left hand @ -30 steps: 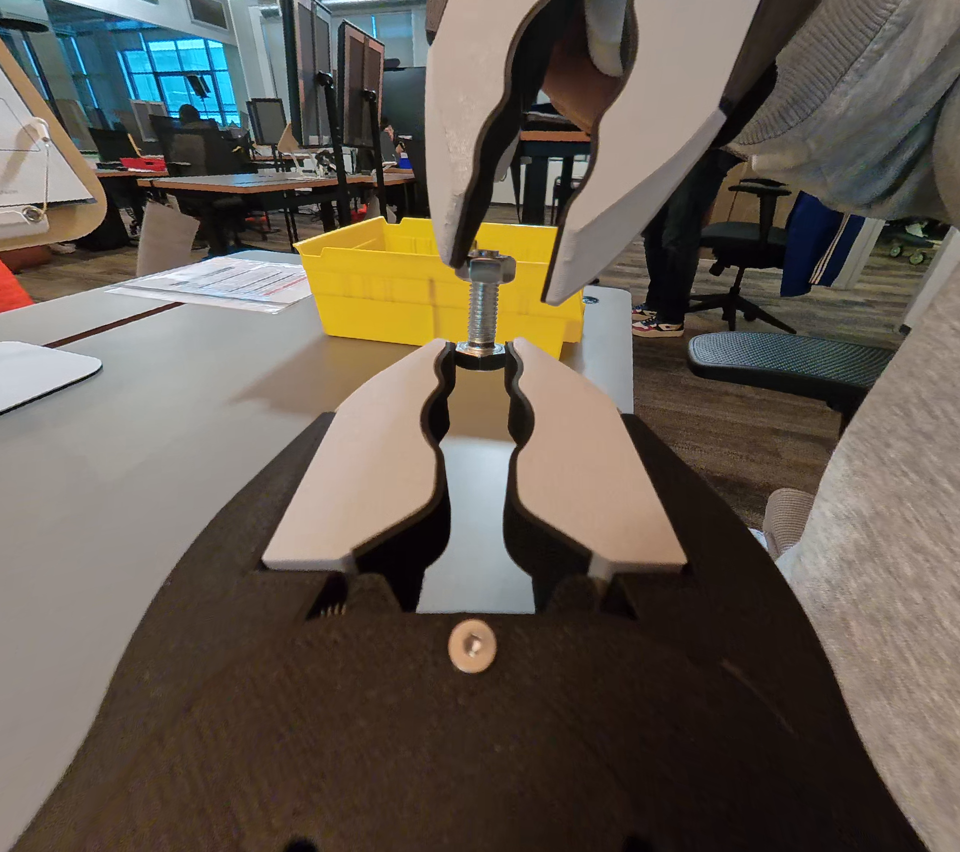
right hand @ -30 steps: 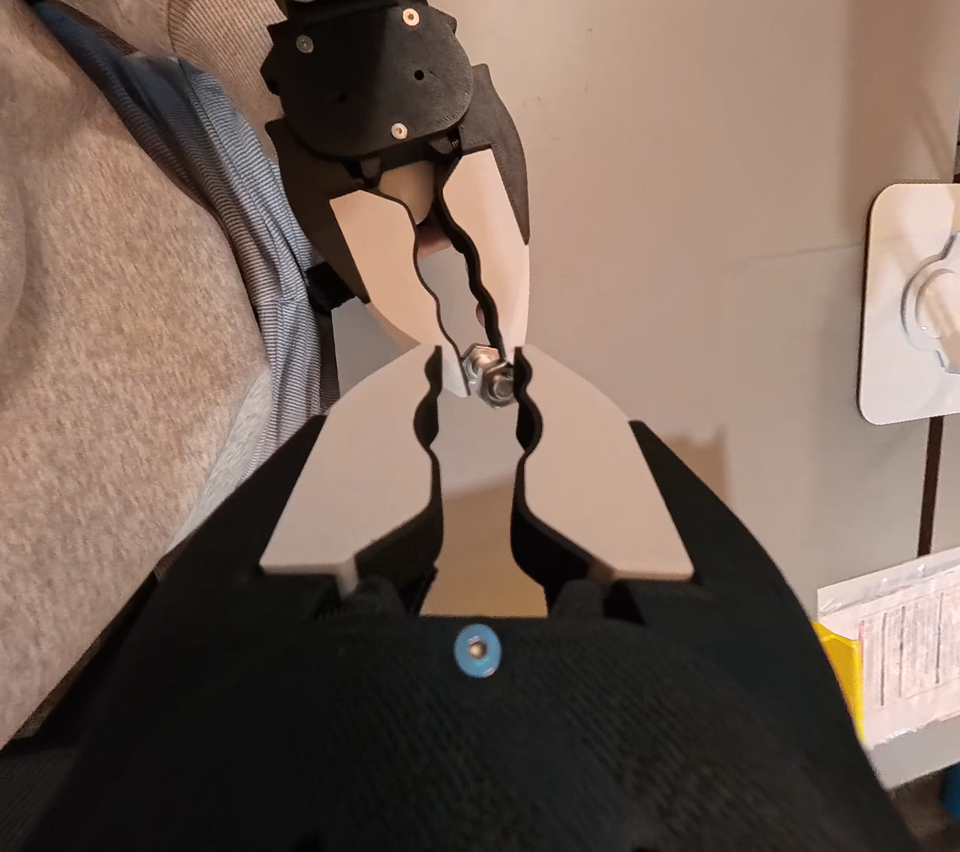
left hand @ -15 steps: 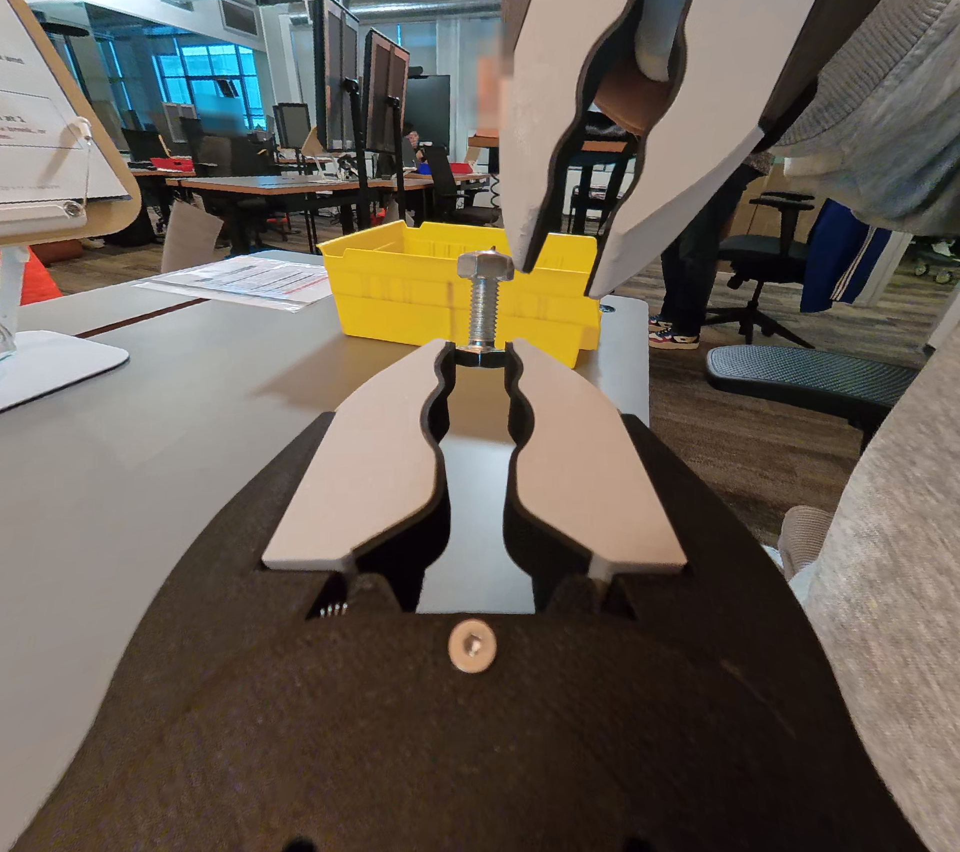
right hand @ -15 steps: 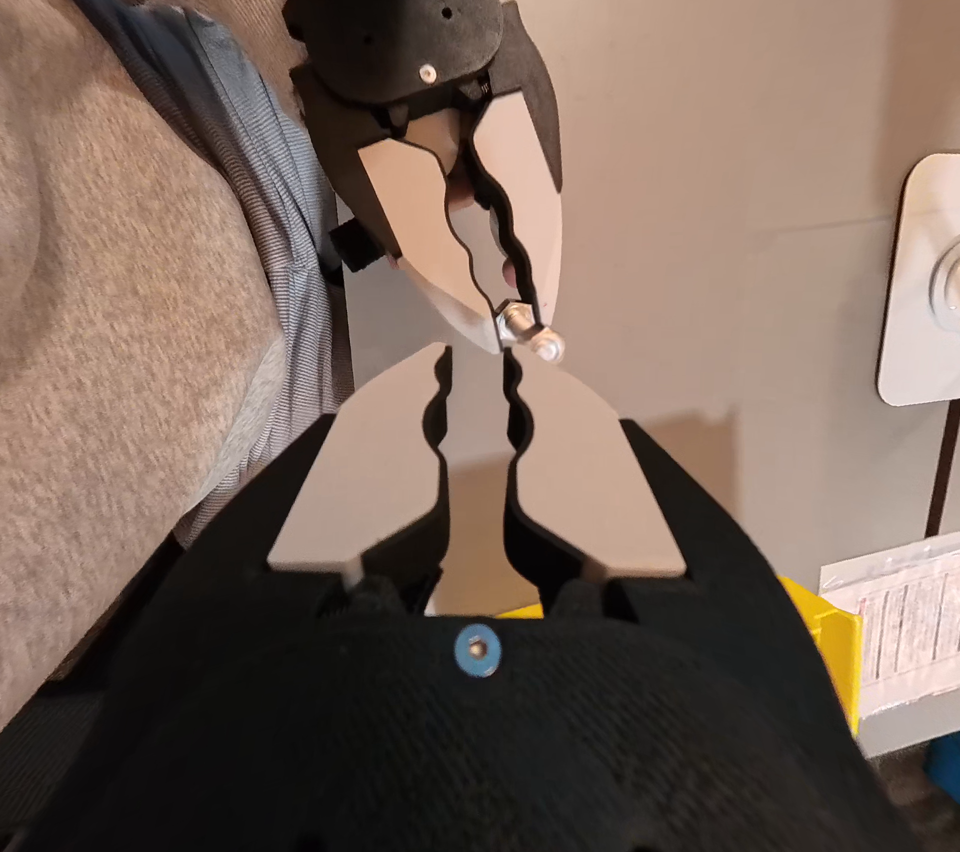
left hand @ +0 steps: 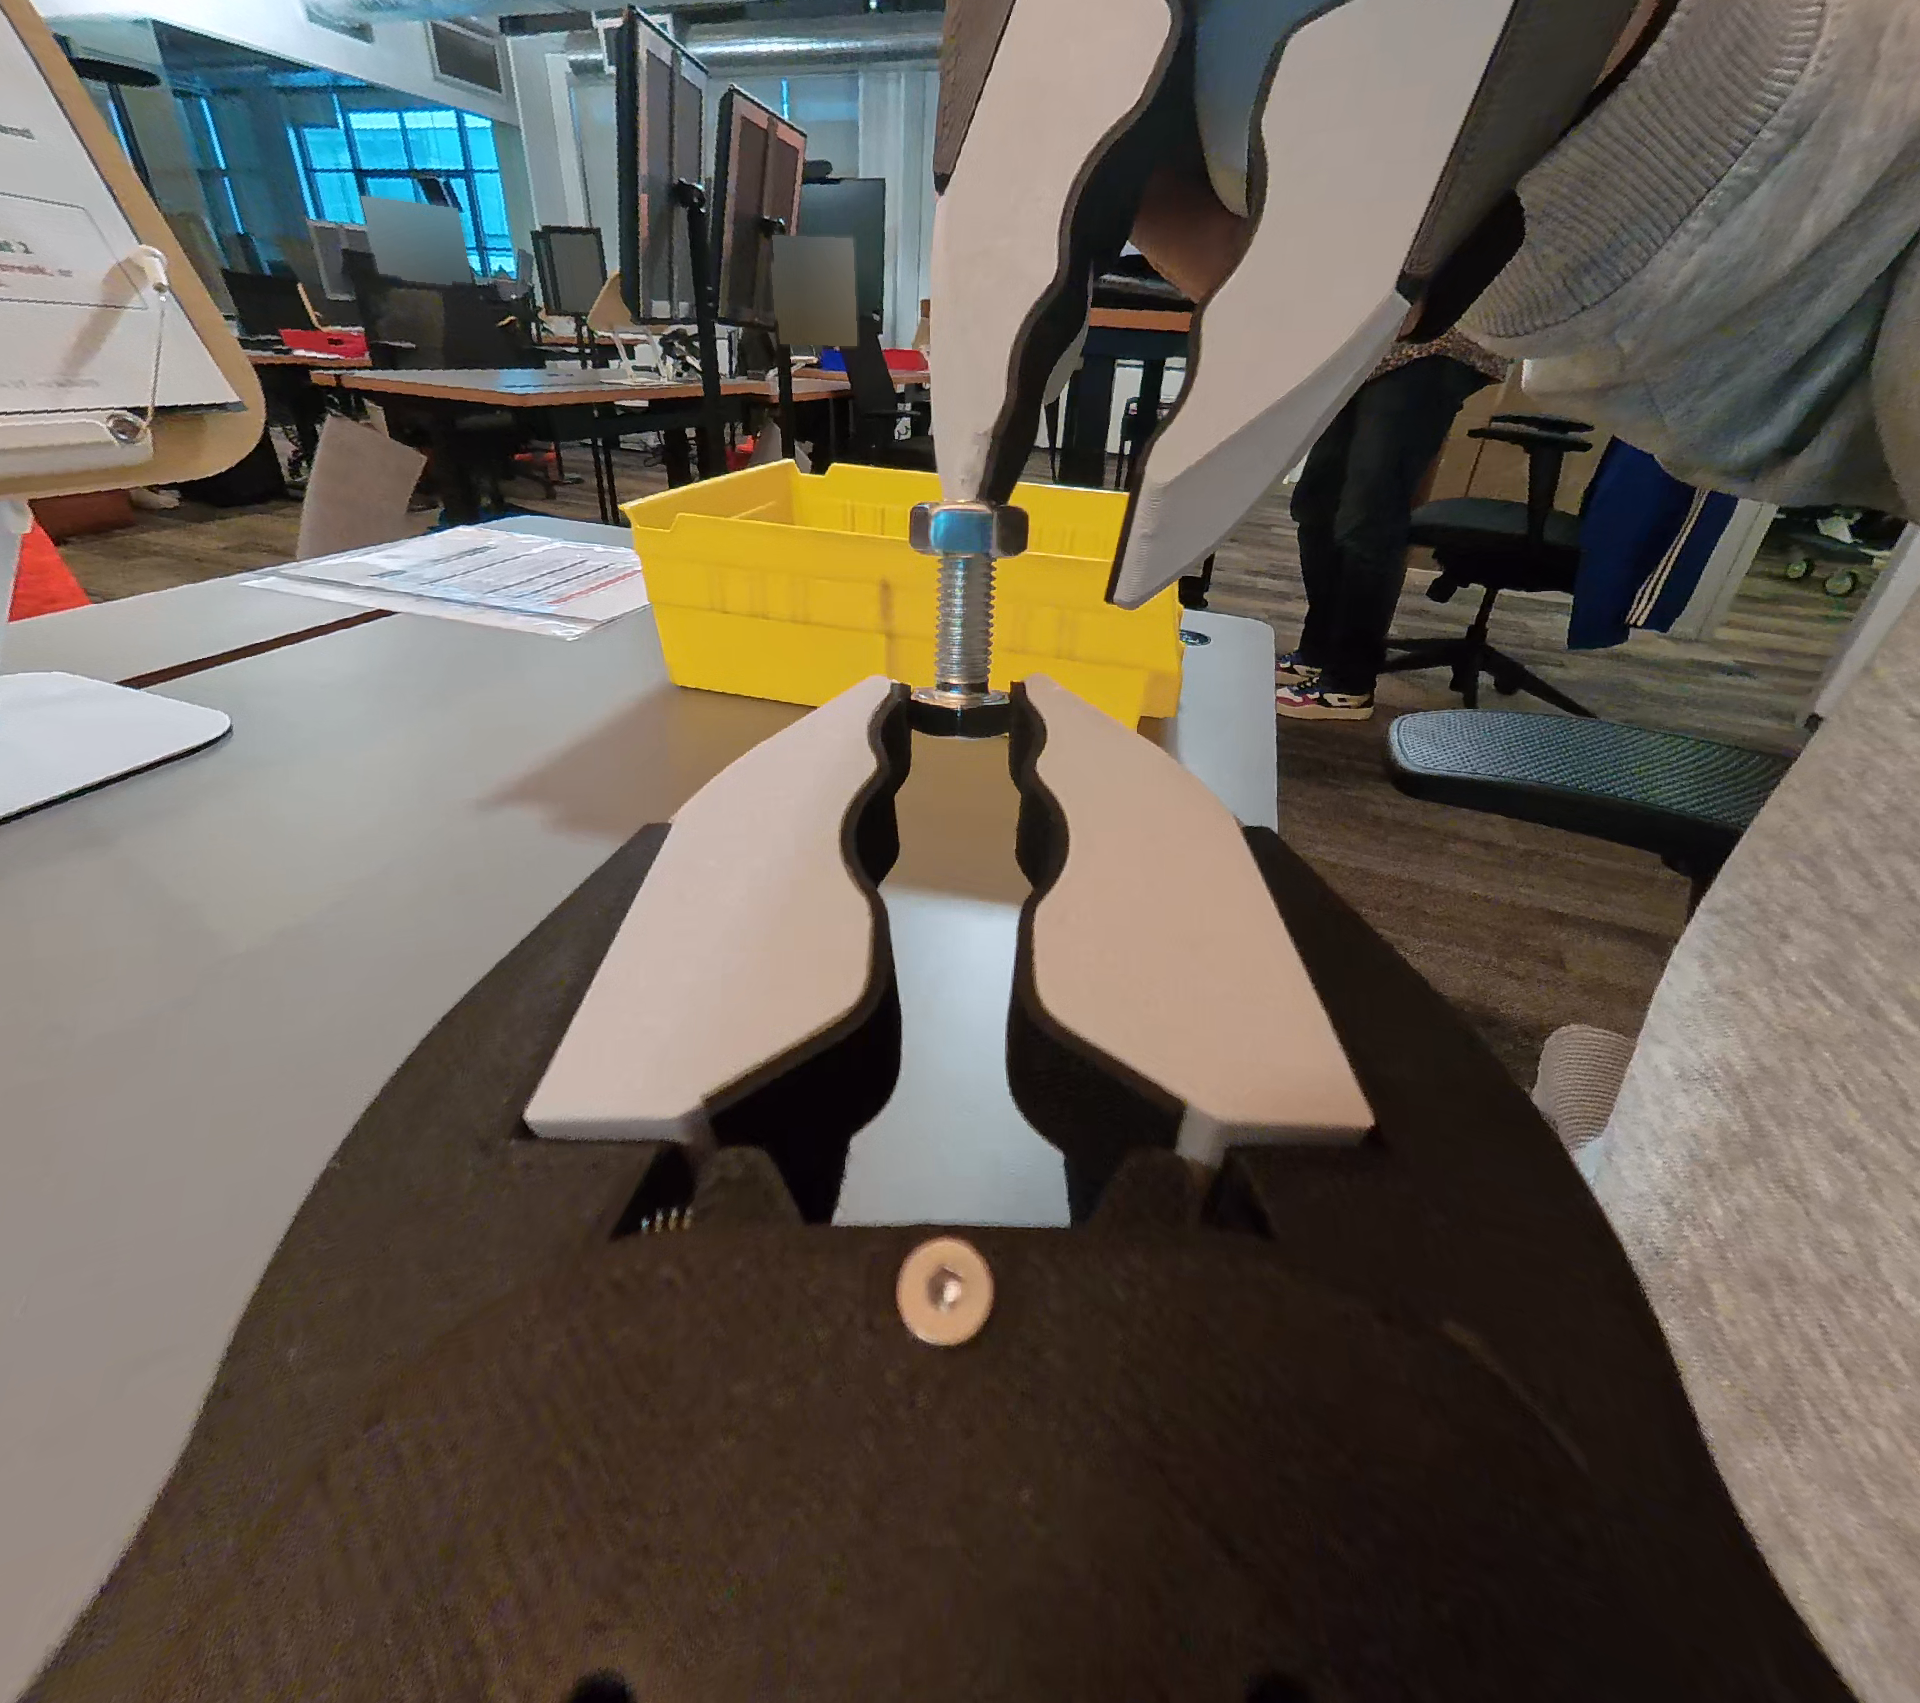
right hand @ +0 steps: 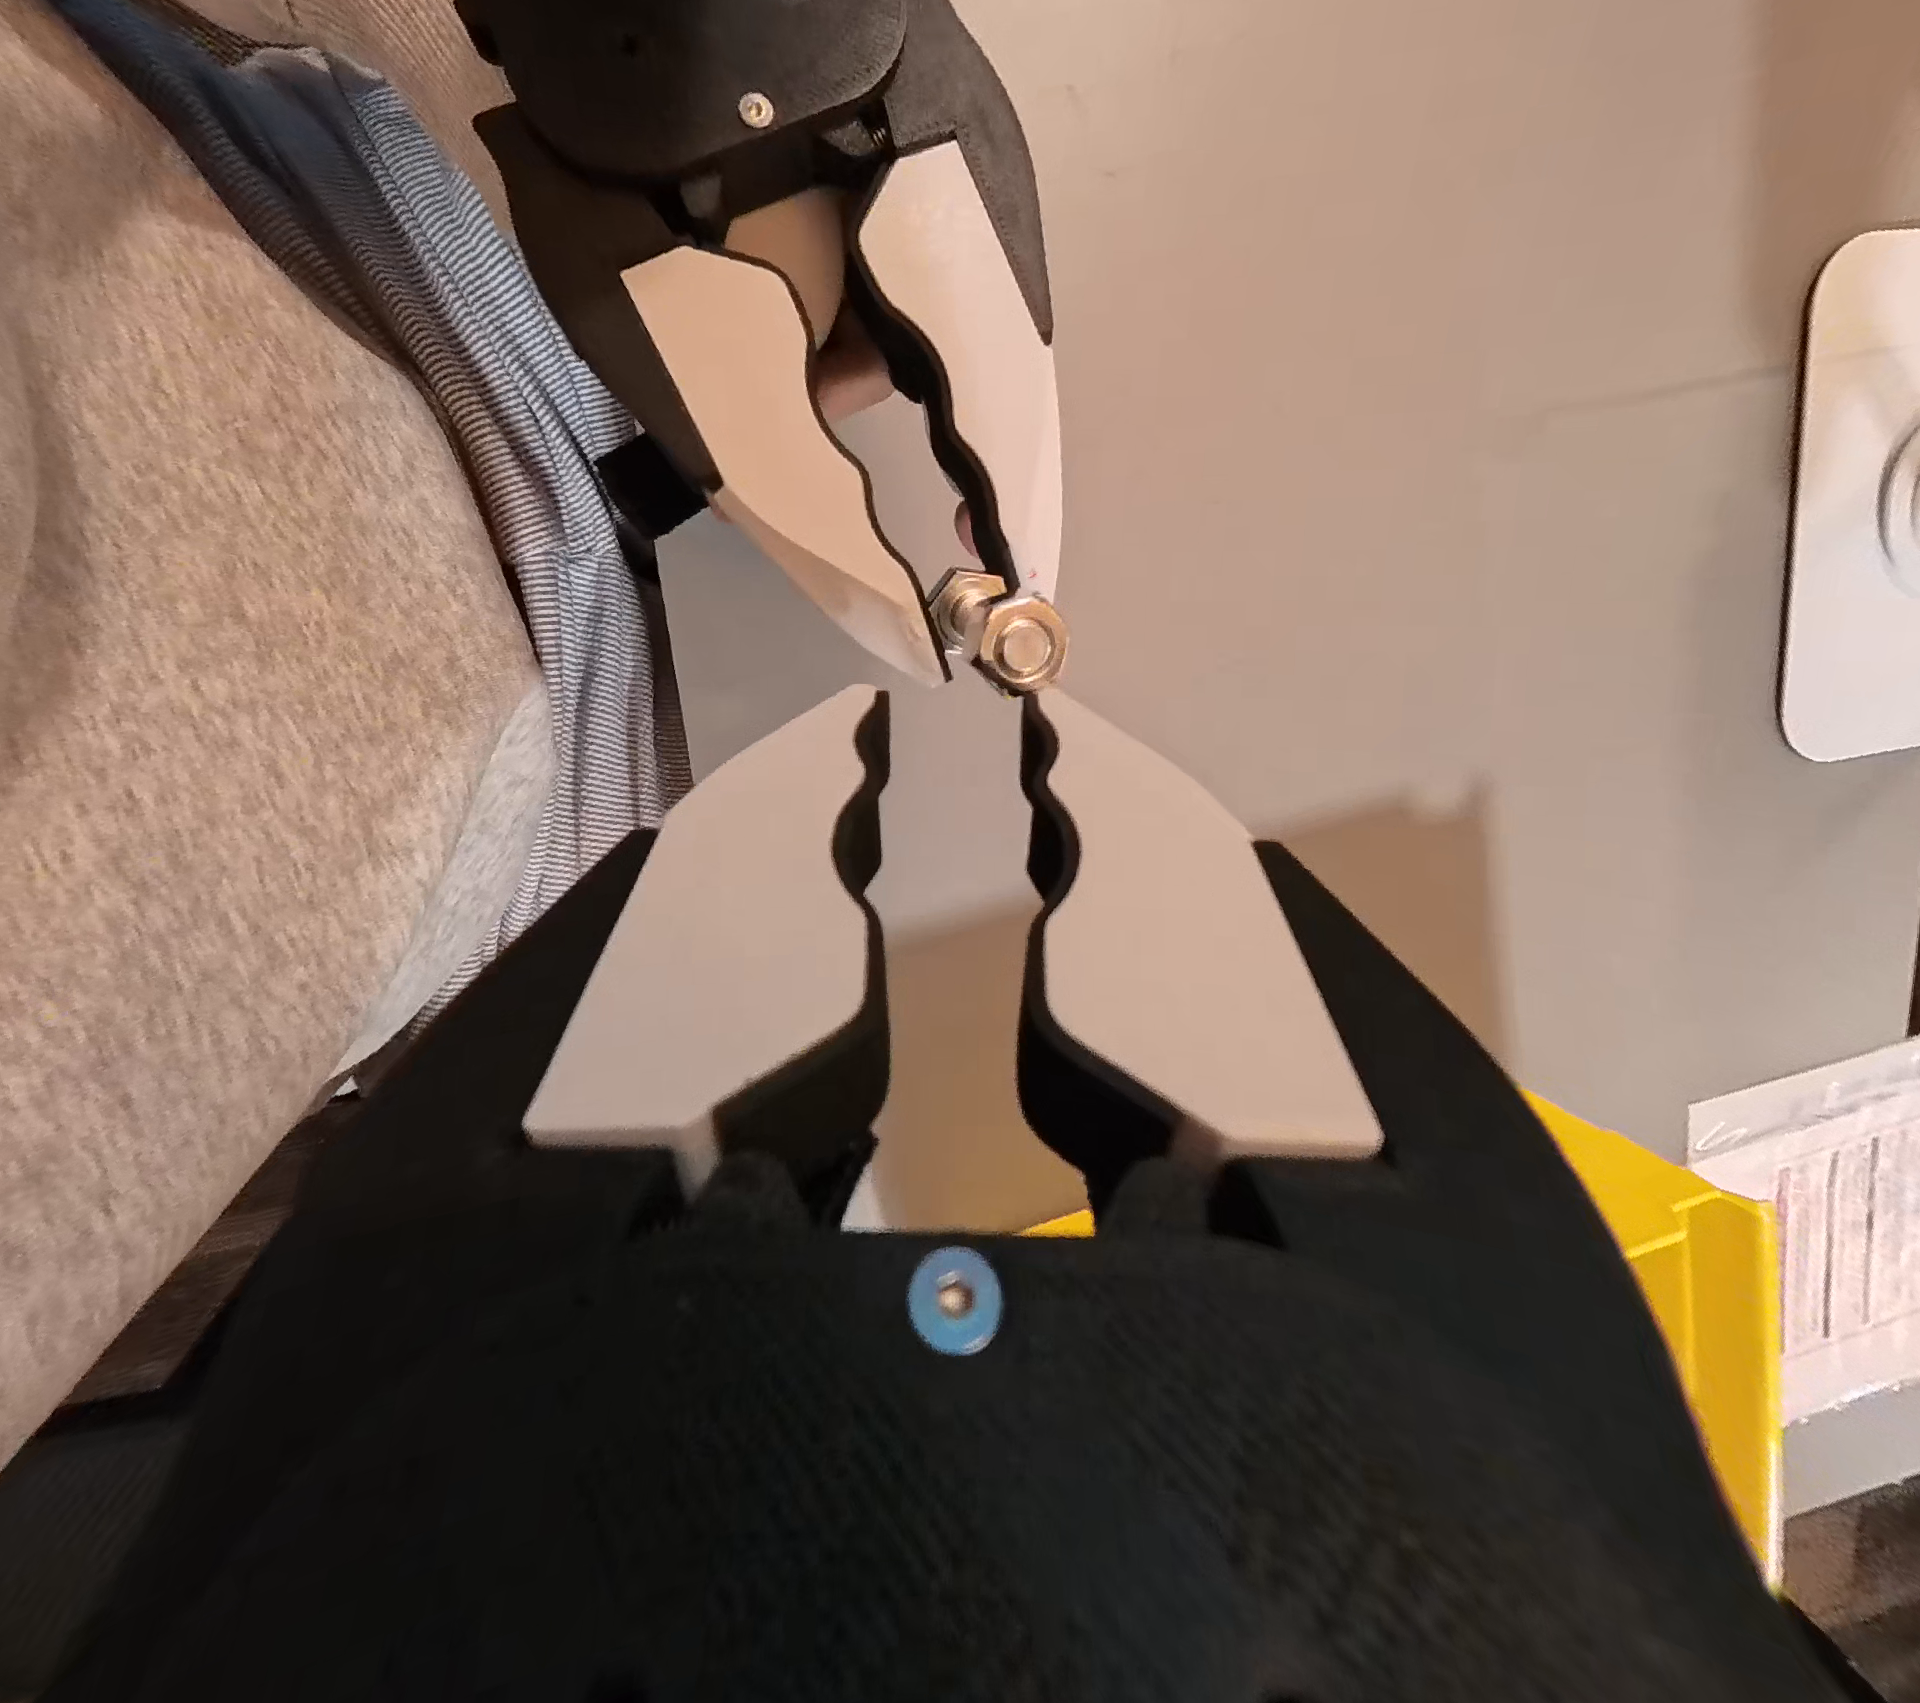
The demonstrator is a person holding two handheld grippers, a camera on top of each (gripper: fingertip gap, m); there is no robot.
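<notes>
A silver bolt (left hand: 964, 614) stands upright above the grey table (left hand: 312, 874), with a hex piece at each end. My left gripper (left hand: 954, 697) is shut on the bolt's lower hex end. My right gripper (left hand: 1049, 541) hangs over it from above, open and empty. One of its fingertips (left hand: 971, 479) touches the top hex; the other stands off to the right. In the right wrist view the bolt (right hand: 1013, 645) lies just past my right gripper (right hand: 951, 703), by its right tip, and the left gripper (right hand: 977, 625) holds it from the far side.
A yellow bin (left hand: 831, 604) stands just behind the bolt near the table's right edge. A plastic-sleeved sheet (left hand: 468, 578) lies to its left. A white stand base (left hand: 94, 739) is at far left. An office chair (left hand: 1579, 770) and a standing person (left hand: 1351, 531) are beyond the edge. The grippers are tip to tip, or close to it.
The right gripper drew up and off the bolt's top, shifted right, then came back down with one fingertip on the top hex. The left gripper kept its hold on the bolt.
</notes>
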